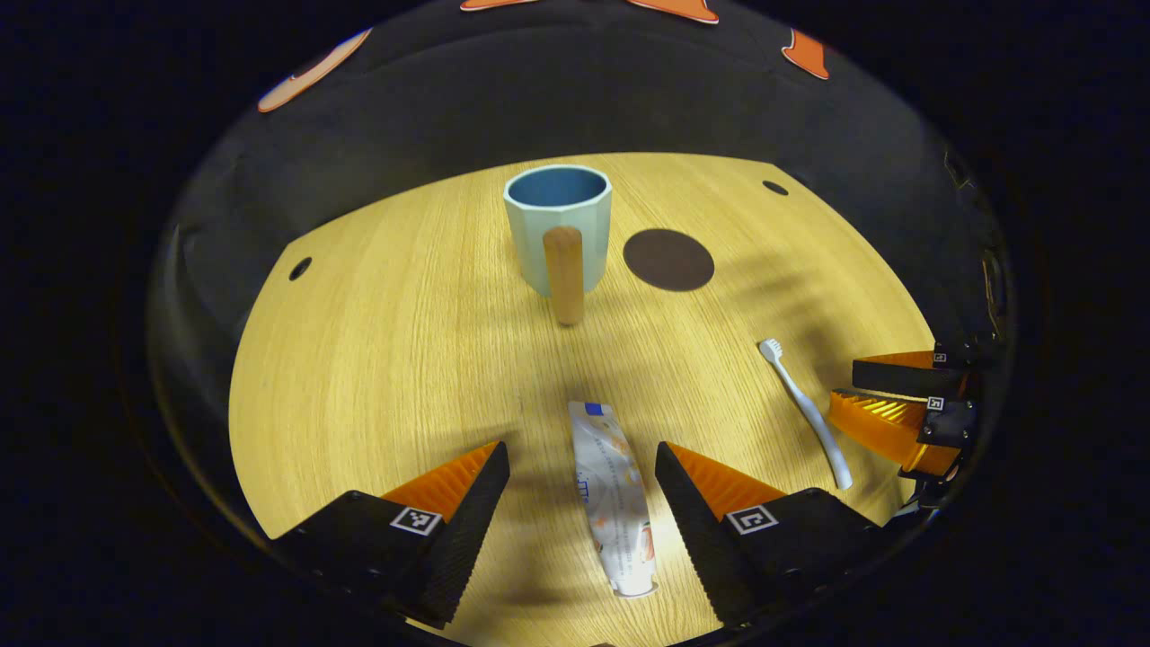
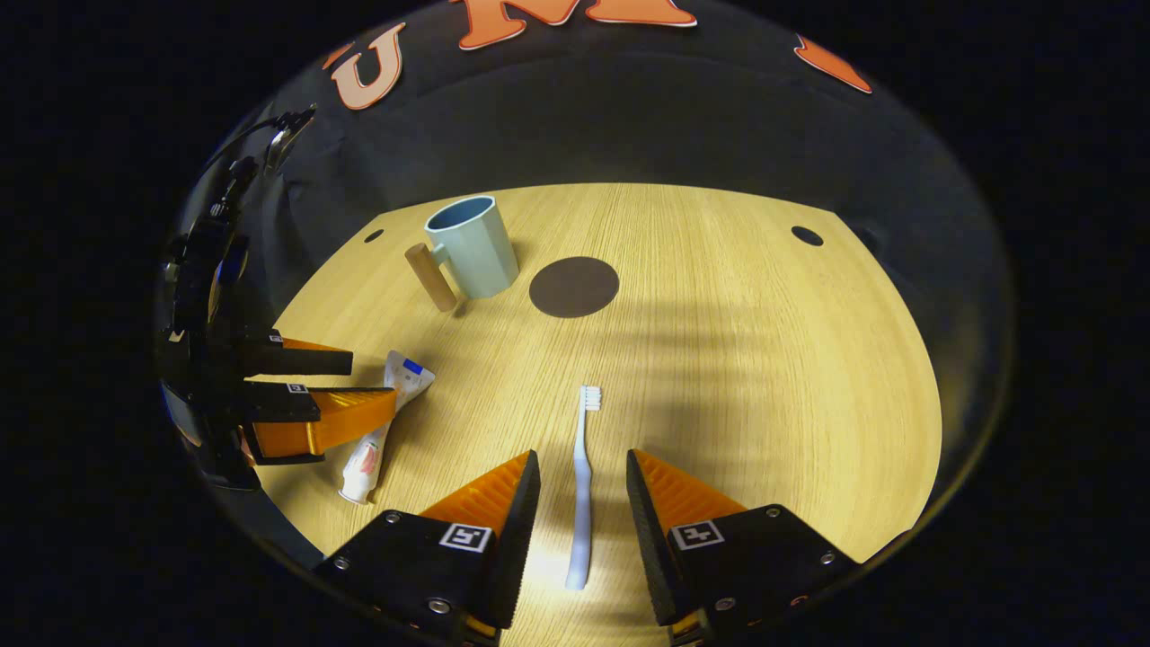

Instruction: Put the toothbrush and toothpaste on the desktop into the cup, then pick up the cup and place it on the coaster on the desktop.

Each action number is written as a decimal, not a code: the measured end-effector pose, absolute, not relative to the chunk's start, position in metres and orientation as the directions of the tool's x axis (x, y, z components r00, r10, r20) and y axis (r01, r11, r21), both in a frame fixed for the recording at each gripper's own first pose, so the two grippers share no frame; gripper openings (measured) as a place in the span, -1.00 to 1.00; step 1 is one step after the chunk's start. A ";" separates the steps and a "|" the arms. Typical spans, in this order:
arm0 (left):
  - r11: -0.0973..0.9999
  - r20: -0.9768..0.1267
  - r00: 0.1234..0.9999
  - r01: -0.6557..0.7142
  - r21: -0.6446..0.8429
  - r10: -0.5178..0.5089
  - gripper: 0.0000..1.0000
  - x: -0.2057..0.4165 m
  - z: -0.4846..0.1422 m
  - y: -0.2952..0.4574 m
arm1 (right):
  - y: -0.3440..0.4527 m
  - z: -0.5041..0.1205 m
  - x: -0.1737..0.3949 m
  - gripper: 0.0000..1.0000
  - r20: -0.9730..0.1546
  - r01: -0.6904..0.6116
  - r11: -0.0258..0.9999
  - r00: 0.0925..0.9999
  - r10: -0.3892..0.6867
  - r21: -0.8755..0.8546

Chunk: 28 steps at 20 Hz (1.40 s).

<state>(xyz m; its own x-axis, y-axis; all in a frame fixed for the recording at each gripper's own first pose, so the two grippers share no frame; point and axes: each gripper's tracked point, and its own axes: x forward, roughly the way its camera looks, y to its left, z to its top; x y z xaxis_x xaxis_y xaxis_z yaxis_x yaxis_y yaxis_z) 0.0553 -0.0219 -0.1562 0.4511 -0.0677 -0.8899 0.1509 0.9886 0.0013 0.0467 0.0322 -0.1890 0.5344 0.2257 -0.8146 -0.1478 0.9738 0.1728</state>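
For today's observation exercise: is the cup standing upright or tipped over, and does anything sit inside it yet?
Upright and apparently empty: the cup stands on its base, mouth upward, with only blue interior visible. Its bottom is hidden.

Left black-and-orange two-finger gripper (image 1: 582,467): jaws spread wide, low, pointing forward, fingers touching nothing. Right black-and-orange two-finger gripper (image 2: 582,476): likewise parted, low, level with the left one, just beside it.

Two claw-mounted fisheye views, both low over the table (image 1: 359,359) and angled down and forward toward the booth's back wall.

The left gripper view rides close above the toothpaste (image 1: 614,499); the right gripper view rides close above the toothbrush (image 2: 582,485). Both share the cup (image 1: 559,229), coaster (image 1: 668,260), toothpaste and toothbrush, and each catches the other claw at its edge.
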 end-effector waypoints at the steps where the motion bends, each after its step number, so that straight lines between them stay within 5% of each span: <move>1: 0.989 -0.902 0.427 0.146 0.005 -0.059 0.96 0.058 -0.155 -0.020 | 0.033 -0.192 0.046 0.10 -0.823 -0.149 0.974 0.521 0.226 0.173; 6: 0.990 -0.947 0.316 0.138 -0.022 -0.065 0.97 0.047 -0.171 -0.027 | 0.039 -0.202 0.047 -0.03 -0.842 -0.156 0.972 0.488 0.232 0.177; 10: 0.992 -0.956 0.291 0.125 -0.010 -0.047 0.47 0.052 -0.169 -0.030 | 0.044 -0.211 0.042 -0.21 -0.860 -0.175 0.969 0.453 0.236 0.174; 12: 0.994 -0.962 0.269 0.109 -0.026 -0.055 0.55 0.055 -0.167 -0.033 | 0.042 -0.219 0.039 -0.33 -0.877 -0.167 0.972 0.427 0.220 0.162; 14: 0.994 -0.969 0.241 0.102 -0.027 -0.051 0.04 0.064 -0.166 -0.036 | 0.040 -0.220 0.041 -0.46 -0.880 -0.165 0.975 0.427 0.207 0.149; 17: 0.996 -0.969 0.245 0.092 -0.008 -0.030 -0.13 0.068 -0.161 -0.037 | 0.037 -0.224 0.040 -0.68 -0.883 -0.144 0.976 0.420 0.208 0.161; 20: 0.997 -0.962 0.266 0.065 -0.046 -0.061 -0.67 0.078 -0.145 -0.038 | 0.040 -0.221 0.042 -0.88 -0.866 -0.136 0.974 0.446 0.223 0.181; 28: 0.992 -0.906 0.406 0.071 -0.100 -0.120 -0.74 0.101 -0.090 -0.042 | 0.041 -0.192 0.052 -0.92 -0.783 -0.105 0.962 0.563 0.266 0.252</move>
